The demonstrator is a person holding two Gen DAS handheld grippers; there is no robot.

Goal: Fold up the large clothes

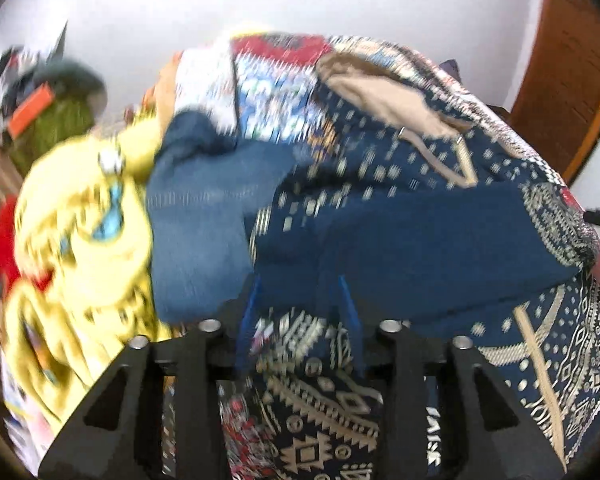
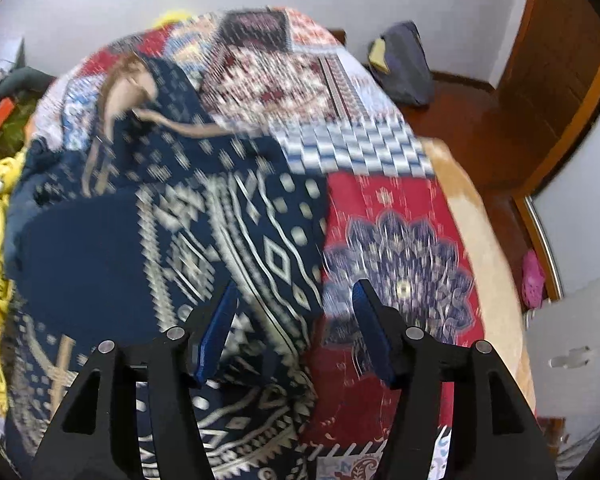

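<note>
Now both grippers hang over the bed: the navy patterned garment [image 2: 148,216] lies on the patchwork quilt [image 2: 384,216], yellow clothes [image 1: 80,240] piled beside. Left gripper [image 1: 298,308] and right gripper [image 2: 296,320] fingers stand apart, gripping nothing. White walls, wooden door [image 2: 560,60].

We are finding no text, label, brand or number that we can read in either view. In the left wrist view, white marks are showing on a black strip [image 1: 434,446] at the lower right of the frame, beside the gripper's linkage, but blur is keeping us from telling any letters. The printing on the clothes and on the bedcover is showing only patterns, not words.
</note>
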